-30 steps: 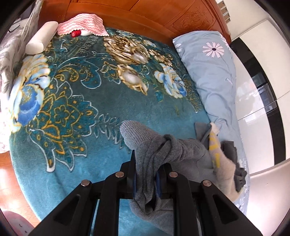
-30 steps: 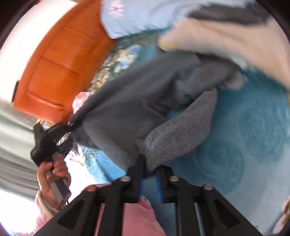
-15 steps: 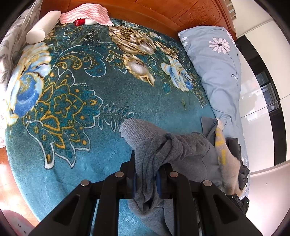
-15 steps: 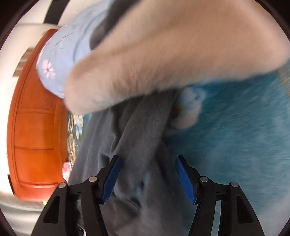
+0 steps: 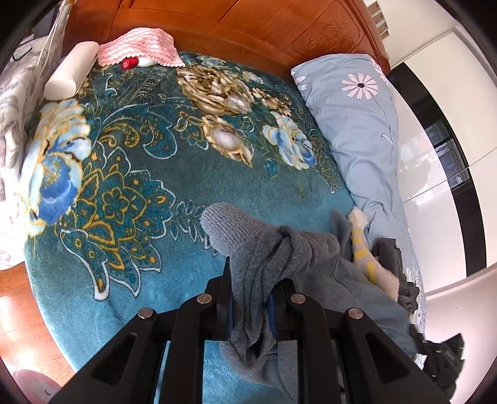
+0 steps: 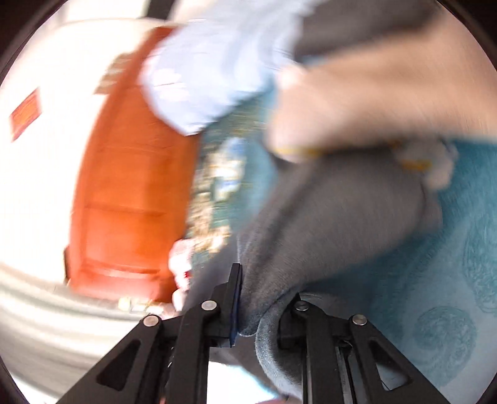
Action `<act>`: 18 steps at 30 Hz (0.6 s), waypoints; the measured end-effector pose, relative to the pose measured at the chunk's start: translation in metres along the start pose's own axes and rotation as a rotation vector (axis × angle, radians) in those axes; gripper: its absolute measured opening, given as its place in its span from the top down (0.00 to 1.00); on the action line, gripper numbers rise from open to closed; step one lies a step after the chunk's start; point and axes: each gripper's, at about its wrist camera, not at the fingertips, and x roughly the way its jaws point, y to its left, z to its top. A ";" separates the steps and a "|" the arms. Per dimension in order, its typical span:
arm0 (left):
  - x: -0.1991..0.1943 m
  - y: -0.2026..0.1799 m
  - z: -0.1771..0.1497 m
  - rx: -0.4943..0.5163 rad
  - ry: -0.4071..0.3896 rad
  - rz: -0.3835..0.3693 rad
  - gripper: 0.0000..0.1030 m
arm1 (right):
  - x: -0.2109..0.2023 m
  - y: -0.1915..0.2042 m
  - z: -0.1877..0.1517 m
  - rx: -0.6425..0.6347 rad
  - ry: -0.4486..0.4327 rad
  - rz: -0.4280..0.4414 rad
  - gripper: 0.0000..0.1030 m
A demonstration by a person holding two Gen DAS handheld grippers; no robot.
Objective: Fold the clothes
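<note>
I'm in a home bedroom: a carved wooden headboard (image 5: 248,21) runs across the top of frame, a teal floral blanket (image 5: 149,174) fills the centre, a blue daisy pillow (image 5: 357,124) lies at right.

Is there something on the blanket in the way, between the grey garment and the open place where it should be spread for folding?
Nothing visible does. The grey garment hangs from the left gripper, and the teal blanket ahead of it is bare. The white roll and pink cloth lie far off by the headboard.
</note>
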 end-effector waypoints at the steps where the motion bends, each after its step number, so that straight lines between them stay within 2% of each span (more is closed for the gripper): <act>1: -0.002 -0.006 -0.001 0.012 0.003 -0.007 0.83 | -0.008 0.010 0.000 -0.020 -0.009 0.027 0.83; 5: -0.004 -0.043 -0.003 0.075 0.032 -0.060 0.83 | -0.064 0.037 0.002 -0.061 -0.102 0.085 0.83; 8: -0.007 -0.090 -0.012 0.163 0.052 -0.161 0.83 | -0.135 0.046 0.004 -0.075 -0.218 0.102 0.83; 11: -0.018 -0.147 -0.021 0.265 0.043 -0.285 0.83 | -0.238 0.073 0.008 -0.174 -0.394 0.128 0.84; 14: -0.036 -0.197 -0.026 0.321 0.022 -0.432 0.83 | -0.338 0.110 0.002 -0.324 -0.577 0.154 0.84; 17: -0.049 -0.228 -0.029 0.393 -0.013 -0.450 0.83 | -0.387 0.150 -0.015 -0.480 -0.705 0.125 0.84; 18: -0.050 -0.230 -0.028 0.421 -0.025 -0.424 0.83 | -0.390 0.154 -0.019 -0.500 -0.715 0.102 0.84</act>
